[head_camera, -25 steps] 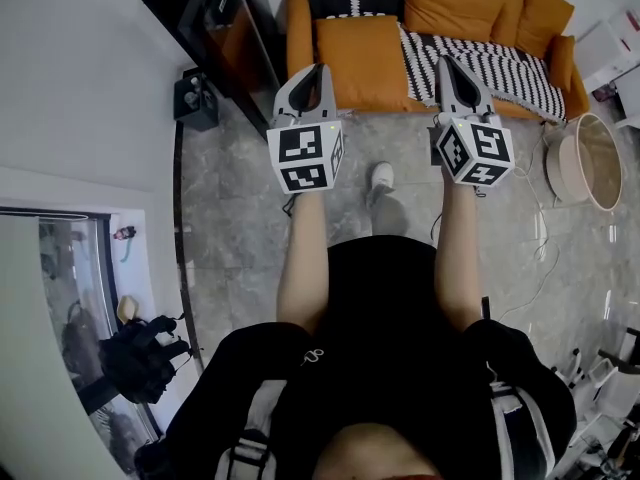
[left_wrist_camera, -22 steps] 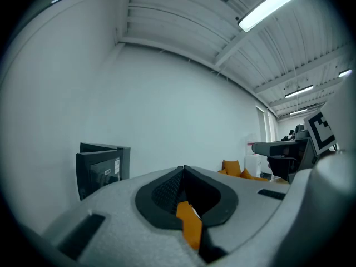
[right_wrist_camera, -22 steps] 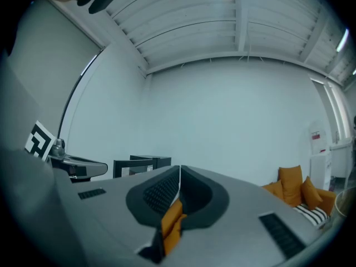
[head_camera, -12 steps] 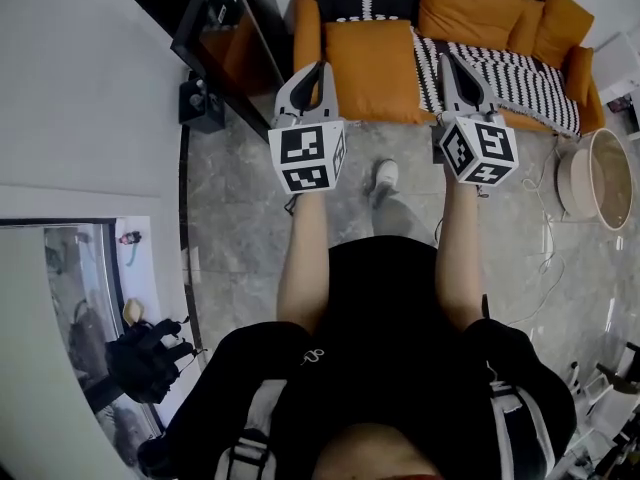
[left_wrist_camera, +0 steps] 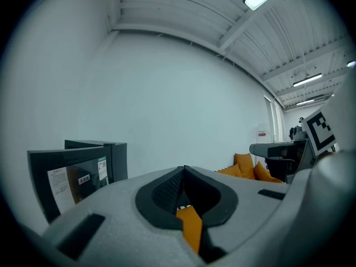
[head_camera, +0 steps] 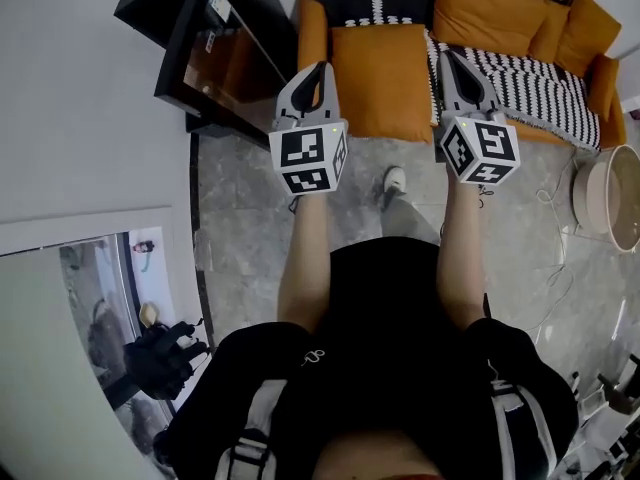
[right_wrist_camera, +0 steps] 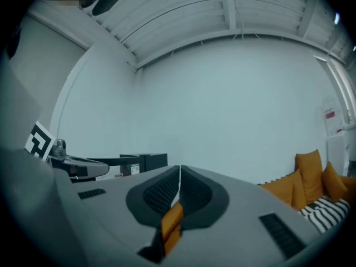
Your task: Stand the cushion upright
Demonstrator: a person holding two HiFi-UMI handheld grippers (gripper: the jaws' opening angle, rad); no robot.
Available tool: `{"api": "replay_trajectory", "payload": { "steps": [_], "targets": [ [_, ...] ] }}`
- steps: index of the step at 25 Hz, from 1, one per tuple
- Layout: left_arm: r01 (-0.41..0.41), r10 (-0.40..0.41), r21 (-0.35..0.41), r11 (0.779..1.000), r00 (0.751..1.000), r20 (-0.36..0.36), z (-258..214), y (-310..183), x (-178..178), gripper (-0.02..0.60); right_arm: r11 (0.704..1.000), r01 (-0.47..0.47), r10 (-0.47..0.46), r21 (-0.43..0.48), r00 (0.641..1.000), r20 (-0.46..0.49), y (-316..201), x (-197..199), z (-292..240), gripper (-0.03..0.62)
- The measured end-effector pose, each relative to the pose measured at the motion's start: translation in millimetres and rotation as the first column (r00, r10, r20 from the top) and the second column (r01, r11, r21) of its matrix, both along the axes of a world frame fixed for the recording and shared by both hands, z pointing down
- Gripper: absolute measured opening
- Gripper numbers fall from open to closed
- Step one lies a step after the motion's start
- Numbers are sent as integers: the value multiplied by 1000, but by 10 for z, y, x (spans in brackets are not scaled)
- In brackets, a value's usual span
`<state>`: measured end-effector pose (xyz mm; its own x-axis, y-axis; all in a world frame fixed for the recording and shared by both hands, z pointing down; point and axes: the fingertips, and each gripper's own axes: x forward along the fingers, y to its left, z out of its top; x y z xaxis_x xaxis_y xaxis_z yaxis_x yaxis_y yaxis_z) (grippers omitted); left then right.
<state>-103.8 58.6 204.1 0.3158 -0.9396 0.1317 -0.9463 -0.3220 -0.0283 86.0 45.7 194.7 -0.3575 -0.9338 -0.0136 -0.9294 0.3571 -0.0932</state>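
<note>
Both claws, the left gripper (head_camera: 320, 70) and the right gripper (head_camera: 448, 60), are pinched shut on nothing and held level, with the orange cushion (head_camera: 380, 80) flat on the sofa (head_camera: 310, 28) ahead between them, probably so they can flank it.

From the head we looked steeply down. Cameras on the left gripper (head_camera: 322, 66) and right gripper (head_camera: 444, 56) faced level, sharing the long orange fabric sofa (head_camera: 500, 13).
</note>
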Motion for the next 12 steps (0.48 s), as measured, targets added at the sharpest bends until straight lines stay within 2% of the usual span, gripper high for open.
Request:
{"api": "replay_trajectory", "payload": {
  "steps": [8,12],
  "targets": [
    [9,-9,-13,1000,1000,-17,75,-1095,383,9,999,21,-21,-39,1000,-15,-1134,346,120,12],
    [31,-31,-20,999,999,-26,116,-1507,463,9,998,37,-39,-47,999,-22,-1571,450,139,12]
  ]
}}
